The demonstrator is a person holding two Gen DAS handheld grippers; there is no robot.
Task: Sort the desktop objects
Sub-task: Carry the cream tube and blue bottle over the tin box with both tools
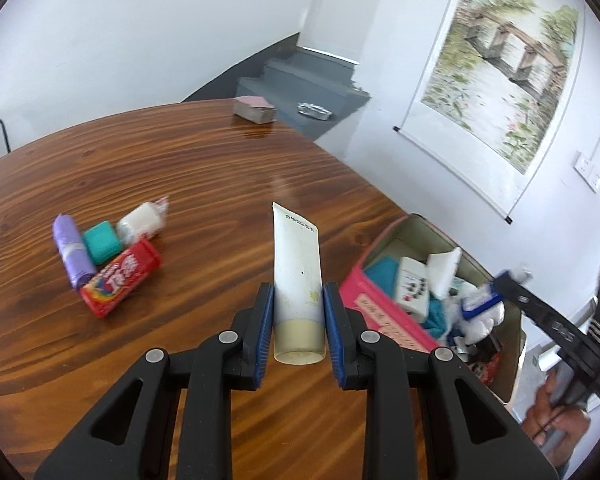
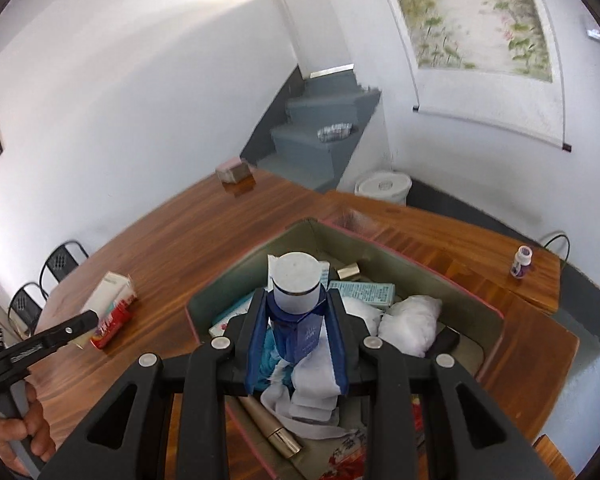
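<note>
**Two things held, ready to sort**

The left gripper (image 1: 299, 294) squeezes a white tube (image 1: 297, 276) in the middle of the left view, above the table (image 1: 204, 168). The right gripper (image 2: 296, 320) squeezes a blue bottle (image 2: 298, 308) over the pink box (image 2: 488, 308), at the center of the right view. I think each must next be let go in its place. Whether the tube touches the table is hard to tell.

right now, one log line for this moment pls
left gripper: shut on cream tube, over table | right gripper: shut on blue bottle, above pink box | loose items on table: four
</note>
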